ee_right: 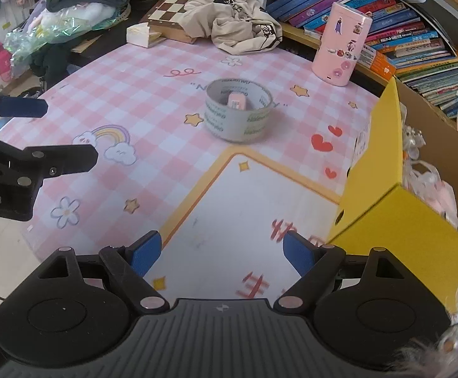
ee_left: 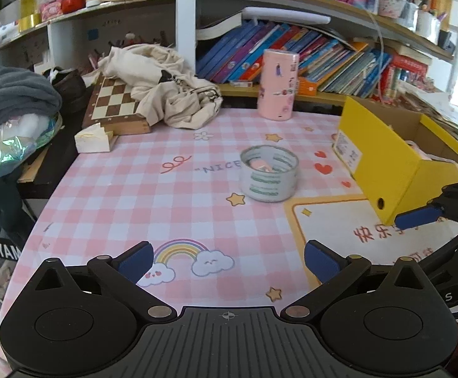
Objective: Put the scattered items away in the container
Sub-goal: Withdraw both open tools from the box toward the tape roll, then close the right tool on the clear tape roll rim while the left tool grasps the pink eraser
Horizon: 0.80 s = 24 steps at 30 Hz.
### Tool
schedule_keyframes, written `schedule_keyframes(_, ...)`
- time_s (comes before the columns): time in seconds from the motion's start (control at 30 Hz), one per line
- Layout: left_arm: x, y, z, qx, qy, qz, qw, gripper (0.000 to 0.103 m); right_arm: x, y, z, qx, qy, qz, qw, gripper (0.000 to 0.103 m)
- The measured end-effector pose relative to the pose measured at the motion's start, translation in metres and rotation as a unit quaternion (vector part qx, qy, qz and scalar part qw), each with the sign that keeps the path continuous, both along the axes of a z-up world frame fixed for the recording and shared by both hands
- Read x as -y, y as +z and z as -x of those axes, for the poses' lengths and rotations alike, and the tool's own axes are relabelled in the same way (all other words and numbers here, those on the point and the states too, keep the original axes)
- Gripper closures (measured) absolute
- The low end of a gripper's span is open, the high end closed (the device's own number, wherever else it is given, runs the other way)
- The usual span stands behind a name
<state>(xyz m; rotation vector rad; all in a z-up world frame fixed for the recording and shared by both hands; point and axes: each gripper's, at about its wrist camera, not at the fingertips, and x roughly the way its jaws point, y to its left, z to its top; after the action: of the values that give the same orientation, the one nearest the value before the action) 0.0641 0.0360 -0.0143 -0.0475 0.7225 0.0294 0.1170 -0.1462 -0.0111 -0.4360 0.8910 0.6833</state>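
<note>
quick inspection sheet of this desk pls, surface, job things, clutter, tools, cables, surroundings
surface: pink checked mat with rainbow, star and heart prints; a white panel framed in yellow lies near the box.
job's things: tape roll lies flat on the mat with a small pink item inside its ring; yellow box stands open at the right with pale items in it.
clutter: pink tin upright, chessboard under beige cloth, tissue box.
grippers: left tool open, empty; right tool open, empty.
cables: nothing seen on the mat.
surroundings: shelves of books; grey blanket at the left.
</note>
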Motion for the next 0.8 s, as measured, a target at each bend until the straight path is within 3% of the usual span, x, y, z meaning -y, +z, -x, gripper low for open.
schedule_keyframes(0.23,-0.001,-0.007,-0.022,-0.007,0.015,0.005,0.9998,0.000,-0.005,-0.001,-0.032,0.012,-0.003,-0.014,1.000,0.019)
schedule_keyframes(0.57,-0.010,-0.007,-0.045,0.025,0.079,-0.002,0.9965,0.000,-0.035,-0.004,-0.080,0.035,0.012,-0.044,0.998,0.020)
schedule_keyframes(0.63,-0.012,-0.008,-0.049,0.025,0.089,0.000,0.9958,0.000,-0.041,0.000,-0.092,0.033,0.004,-0.064,0.997,0.025)
schedule_keyframes(0.7,-0.014,-0.009,-0.051,0.023,0.094,0.000,0.9953,0.000,-0.047,0.004,-0.108,0.033,-0.010,-0.079,0.996,0.048)
schedule_keyframes(0.8,-0.016,-0.011,-0.052,0.016,0.099,-0.002,0.9949,0.000,-0.056,0.006,-0.134,0.025,-0.040,-0.093,0.995,0.063)
